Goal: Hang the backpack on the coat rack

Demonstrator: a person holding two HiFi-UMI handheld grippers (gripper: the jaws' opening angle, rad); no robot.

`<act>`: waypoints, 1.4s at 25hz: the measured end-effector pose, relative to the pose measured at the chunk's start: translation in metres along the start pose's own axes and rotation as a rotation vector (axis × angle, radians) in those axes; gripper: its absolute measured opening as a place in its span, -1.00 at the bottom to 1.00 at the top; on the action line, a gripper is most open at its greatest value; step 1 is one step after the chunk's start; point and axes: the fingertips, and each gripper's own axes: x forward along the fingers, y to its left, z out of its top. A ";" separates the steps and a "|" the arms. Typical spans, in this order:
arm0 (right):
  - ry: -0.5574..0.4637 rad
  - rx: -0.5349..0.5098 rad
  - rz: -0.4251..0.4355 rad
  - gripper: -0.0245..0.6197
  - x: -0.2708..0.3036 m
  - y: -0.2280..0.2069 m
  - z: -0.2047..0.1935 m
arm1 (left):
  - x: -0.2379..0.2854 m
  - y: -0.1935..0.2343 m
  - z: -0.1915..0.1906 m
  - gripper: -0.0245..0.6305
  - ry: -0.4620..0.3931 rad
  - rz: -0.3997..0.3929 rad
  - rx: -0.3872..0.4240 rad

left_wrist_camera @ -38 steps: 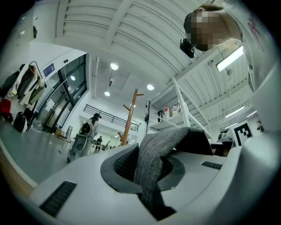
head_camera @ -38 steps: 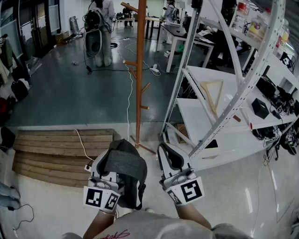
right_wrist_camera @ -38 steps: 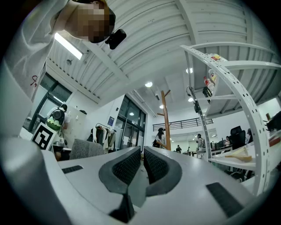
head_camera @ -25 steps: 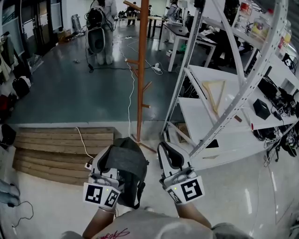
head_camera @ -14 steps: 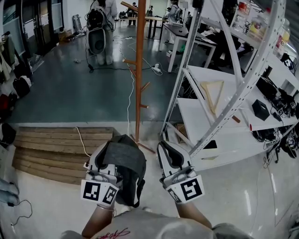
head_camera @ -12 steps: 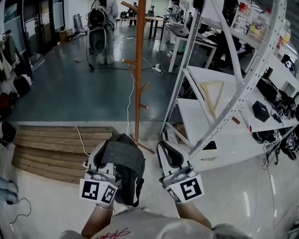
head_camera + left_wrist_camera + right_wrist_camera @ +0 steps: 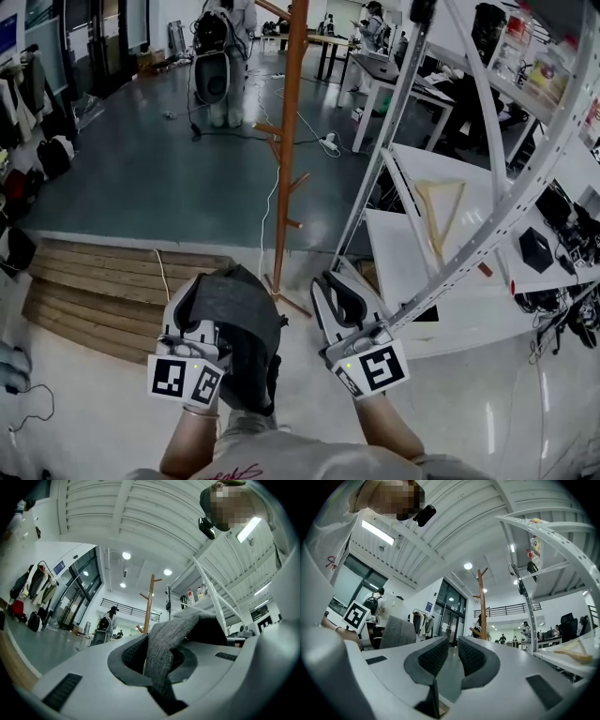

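At the left of the floor lay a low wooden platform point(image 7: 112, 291), well clear of the work. Beside it, the left gripper point(image 7: 159, 658) was clamped on a fold of grey fabric of the backpack point(image 7: 234, 328). The bag hung draped over and below that tool, close to the person's body and not yet at any peg.

The coat rack point(image 7: 292, 141) stood ahead on its splayed feet, with a white cable point(image 7: 267, 206) trailing across the floor to its base. The right gripper point(image 7: 339, 305) was held level just beside the bag, its jaws drawn nearly together with nothing between them. White metal shelving point(image 7: 441, 216) stood close on the right.

Risks noted:
- The whole bag appeared to hang from one pinch of cloth. A jolt on the way in could let it slide out.
- No open strap loop was visible. Unless the empty tool spreads one, the bag could miss the peg or catch only on its tip.
- A push against the pole could rock the rack, and the cable could snag a foot.
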 end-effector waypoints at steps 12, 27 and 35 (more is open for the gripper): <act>0.078 -0.028 -0.062 -0.32 0.188 -0.104 -0.050 | 0.115 0.067 -0.029 -0.80 0.033 -0.071 -0.022; 0.177 -0.027 -0.123 -0.31 0.316 -0.182 -0.105 | 0.248 0.116 -0.020 -0.80 0.019 -0.161 0.076; 0.143 0.019 -0.020 -0.39 0.328 -0.186 -0.108 | 0.300 0.113 0.023 -0.80 0.013 -0.239 0.199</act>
